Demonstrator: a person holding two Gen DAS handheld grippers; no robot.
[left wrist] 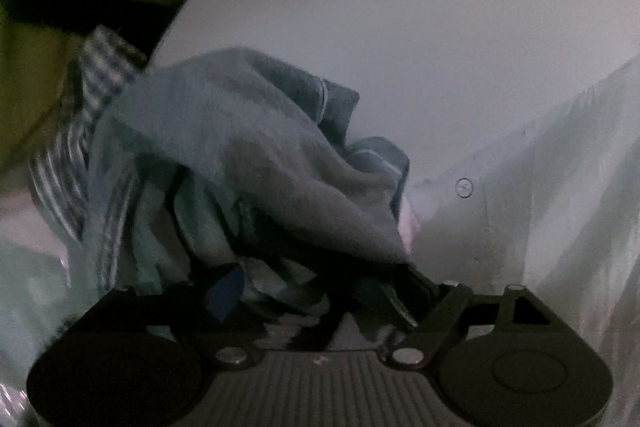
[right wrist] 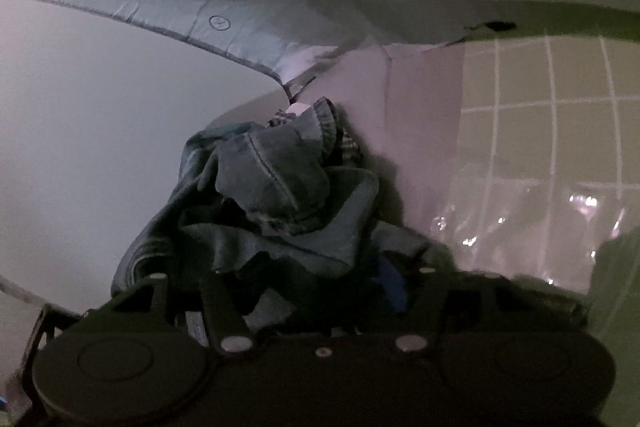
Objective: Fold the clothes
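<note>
Crumpled blue cloth bunches softly on smooth white table.

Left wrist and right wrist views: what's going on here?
A person with handheld tongs in each hand is starting on laundry. The left tongs and the right tongs are both buried in a crumpled blue garment bunched on a white table. Whether either one grips it cannot be seen. A pale shirt lies beside it. Nothing is folded yet.
</note>
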